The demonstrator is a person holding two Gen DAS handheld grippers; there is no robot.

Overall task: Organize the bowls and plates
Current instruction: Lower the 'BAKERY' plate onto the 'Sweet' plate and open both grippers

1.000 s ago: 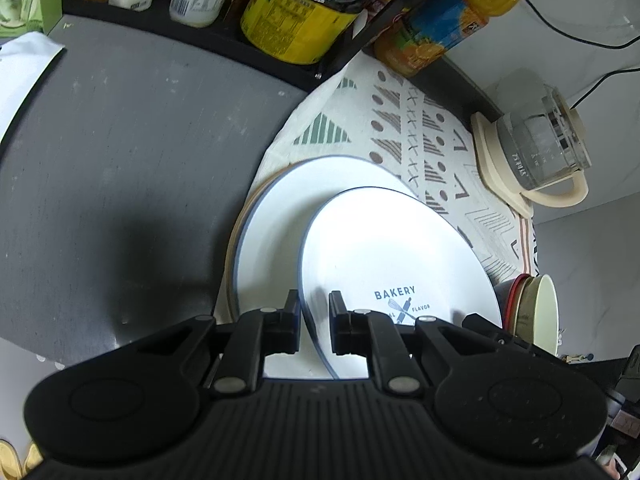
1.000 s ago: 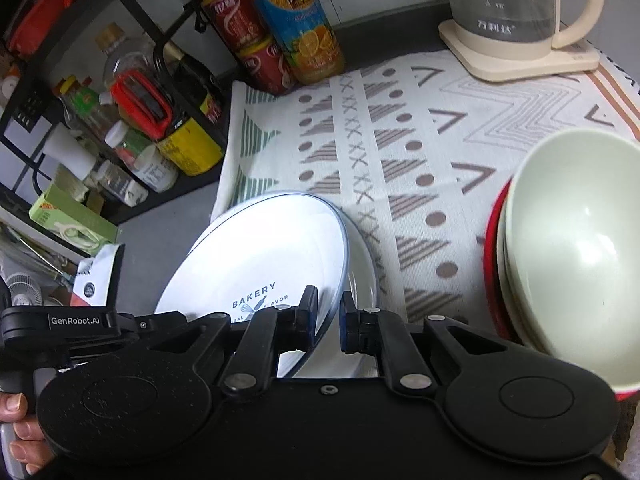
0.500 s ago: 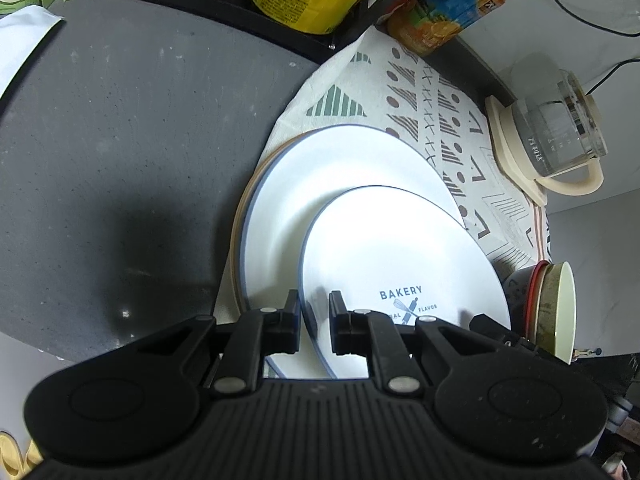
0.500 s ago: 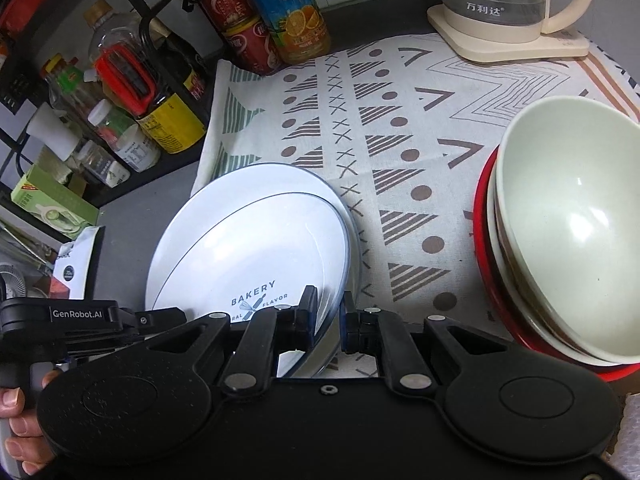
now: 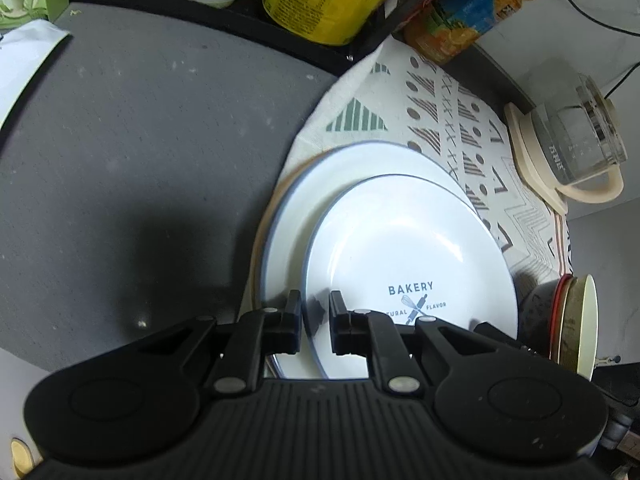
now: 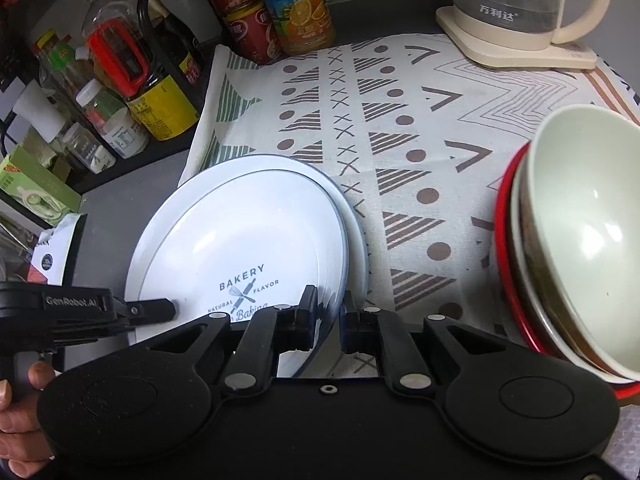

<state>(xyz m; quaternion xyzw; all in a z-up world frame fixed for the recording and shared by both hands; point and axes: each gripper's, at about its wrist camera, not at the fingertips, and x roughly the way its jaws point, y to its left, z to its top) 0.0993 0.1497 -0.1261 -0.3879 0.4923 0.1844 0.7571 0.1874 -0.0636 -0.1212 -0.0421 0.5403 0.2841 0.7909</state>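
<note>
White enamel, blue-rimmed, the BAKERY plate is carried by both grippers: the left gripper has its fingers clamped on the rim at 9 o'clock, the right gripper clamps the rim at 3 o'clock. Over the last second the plate has sunk closer over the larger plate lying on the patterned cloth, and now sits more squarely above it. It looks nearly stacked; release seems next. The bowl stack waits at 3 o'clock on the tabletop.
</note>
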